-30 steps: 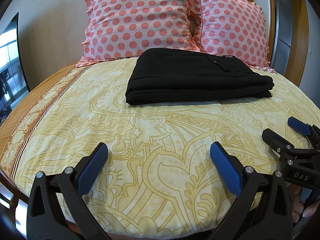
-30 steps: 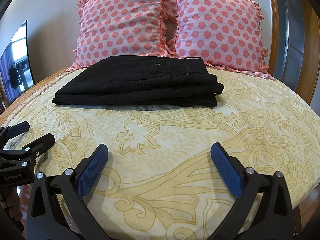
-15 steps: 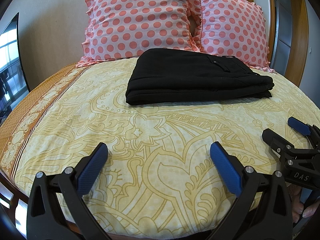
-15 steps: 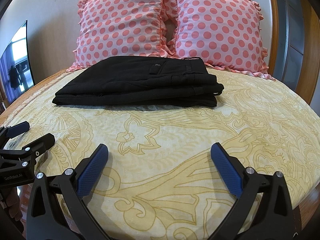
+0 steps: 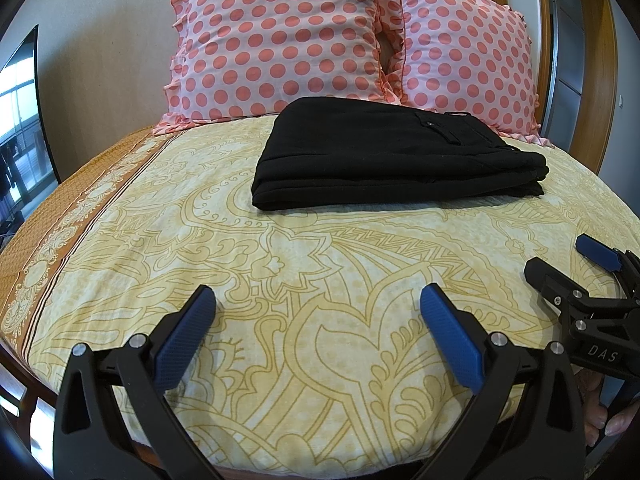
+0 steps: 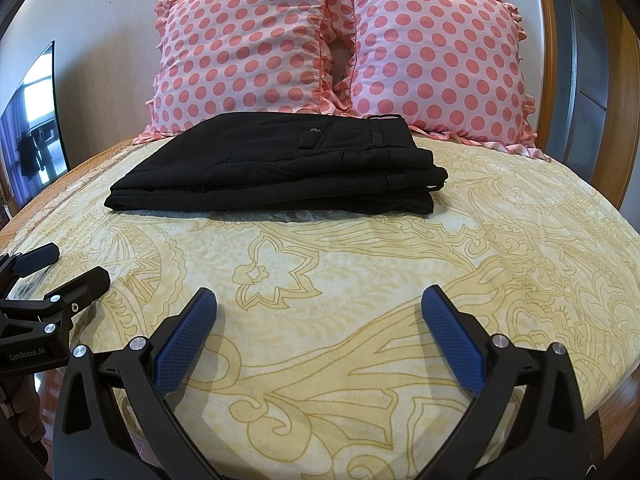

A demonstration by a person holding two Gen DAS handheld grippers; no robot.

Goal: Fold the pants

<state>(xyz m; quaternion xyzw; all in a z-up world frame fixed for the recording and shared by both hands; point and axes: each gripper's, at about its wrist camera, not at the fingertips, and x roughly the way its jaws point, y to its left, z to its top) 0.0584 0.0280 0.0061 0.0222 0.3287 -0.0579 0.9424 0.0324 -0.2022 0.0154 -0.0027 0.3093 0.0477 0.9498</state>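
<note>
Black pants [image 5: 392, 156] lie folded in a flat rectangular stack on the yellow patterned bed, just in front of the pillows; they also show in the right wrist view [image 6: 280, 170], pocket button up. My left gripper [image 5: 316, 300] is open and empty, low over the near part of the bed, well short of the pants. My right gripper [image 6: 318, 300] is open and empty, likewise near the bed's front edge. Each gripper shows in the other's view: the right one [image 5: 568, 264] at the right edge, the left one [image 6: 68, 266] at the left edge.
Two pink polka-dot pillows [image 5: 280, 36] [image 6: 432, 56] lean against the wall behind the pants. The yellow bedspread [image 5: 320, 264] has an orange border on the left [image 5: 60, 220]. A dark screen [image 6: 32, 120] stands at left, wooden door frame [image 6: 608, 120] at right.
</note>
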